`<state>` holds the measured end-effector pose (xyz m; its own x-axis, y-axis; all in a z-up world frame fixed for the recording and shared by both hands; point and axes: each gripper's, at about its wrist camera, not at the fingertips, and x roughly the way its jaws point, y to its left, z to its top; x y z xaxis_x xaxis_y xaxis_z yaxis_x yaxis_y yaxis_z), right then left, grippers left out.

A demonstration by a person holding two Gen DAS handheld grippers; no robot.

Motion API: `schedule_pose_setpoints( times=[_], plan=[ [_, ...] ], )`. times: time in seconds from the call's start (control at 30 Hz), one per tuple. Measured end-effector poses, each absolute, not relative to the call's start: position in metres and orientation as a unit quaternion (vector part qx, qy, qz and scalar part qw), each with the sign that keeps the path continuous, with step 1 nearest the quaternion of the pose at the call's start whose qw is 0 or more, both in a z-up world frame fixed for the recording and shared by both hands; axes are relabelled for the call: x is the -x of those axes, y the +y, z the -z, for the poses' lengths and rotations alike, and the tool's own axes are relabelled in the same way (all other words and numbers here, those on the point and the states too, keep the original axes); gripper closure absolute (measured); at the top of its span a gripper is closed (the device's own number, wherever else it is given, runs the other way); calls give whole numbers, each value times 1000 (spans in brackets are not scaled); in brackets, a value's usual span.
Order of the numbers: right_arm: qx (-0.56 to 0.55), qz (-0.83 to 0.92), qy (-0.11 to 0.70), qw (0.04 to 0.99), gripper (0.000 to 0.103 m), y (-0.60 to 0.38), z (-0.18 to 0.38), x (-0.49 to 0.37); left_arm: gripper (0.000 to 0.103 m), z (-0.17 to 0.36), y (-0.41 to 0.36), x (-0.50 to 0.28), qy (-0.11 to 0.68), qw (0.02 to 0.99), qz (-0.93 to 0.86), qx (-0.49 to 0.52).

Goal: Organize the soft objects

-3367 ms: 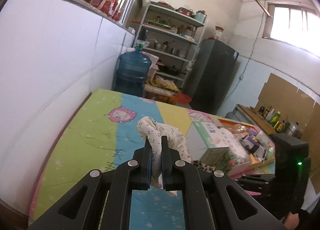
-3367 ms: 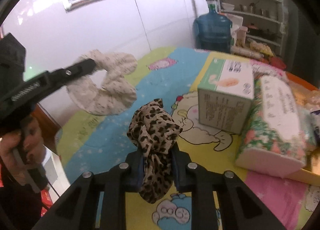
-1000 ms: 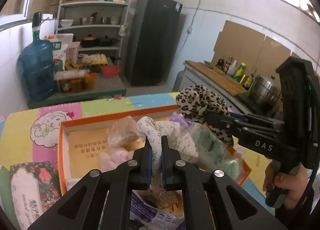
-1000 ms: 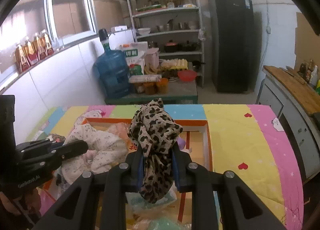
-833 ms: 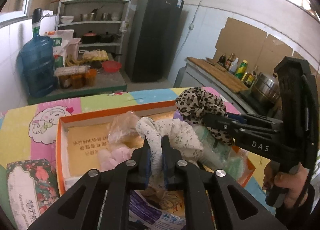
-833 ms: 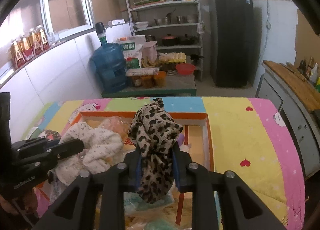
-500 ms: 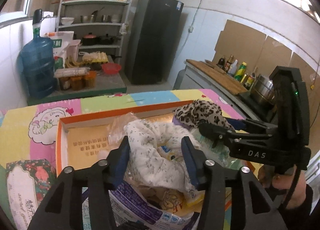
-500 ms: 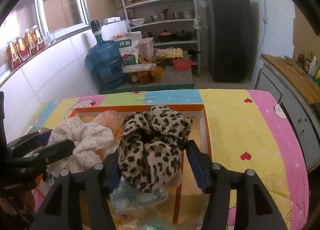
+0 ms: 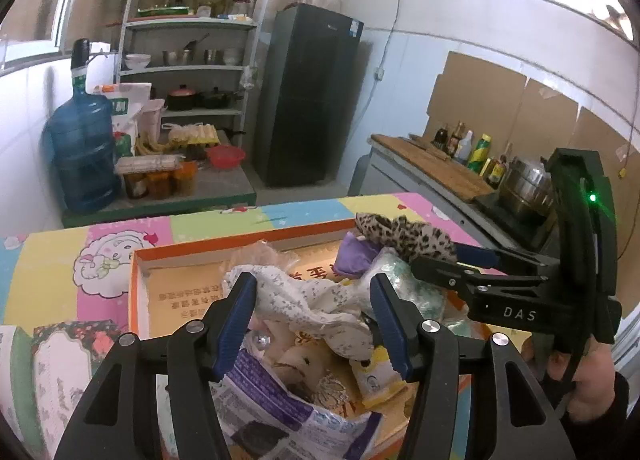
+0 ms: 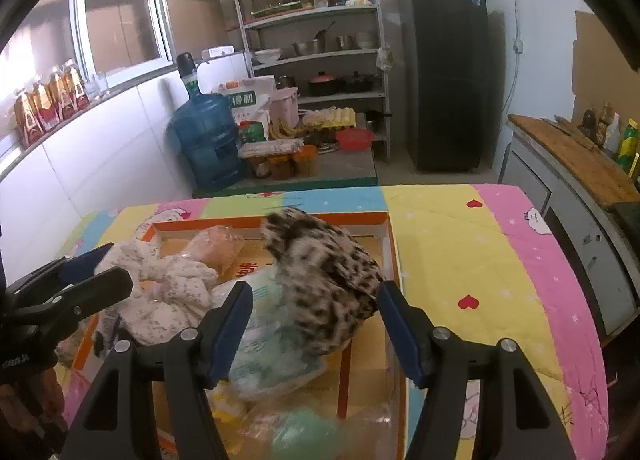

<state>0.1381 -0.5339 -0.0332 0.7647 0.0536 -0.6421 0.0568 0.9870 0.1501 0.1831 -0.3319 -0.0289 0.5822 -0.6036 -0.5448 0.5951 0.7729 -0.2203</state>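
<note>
A white floral scrunchie lies on the packets in the orange-rimmed cardboard box, between the spread fingers of my left gripper, which is open. It also shows in the right wrist view. A leopard-print scrunchie sits on the packets in the box, just past my open right gripper. In the left wrist view the leopard scrunchie lies by the right gripper's fingertips.
The box holds plastic snack packets, a teal packet and a purple pouch. It stands on a colourful cartoon mat. A floral tissue pack lies left. A blue water jug, shelves and a dark fridge stand beyond.
Both grippers carried the scrunchies over the box, then opened. Each scrunchie has dropped out of the fingers onto the packets in the box.
</note>
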Motion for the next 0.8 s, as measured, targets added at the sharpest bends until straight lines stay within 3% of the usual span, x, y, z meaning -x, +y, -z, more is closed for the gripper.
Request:
schedule_pose_setpoints(
  times=[0.8],
  plan=[
    [-61, -4, 269, 961, 38, -431, -10, -53, 42, -17, -243, -100, 236, 930, 280, 17]
  ],
)
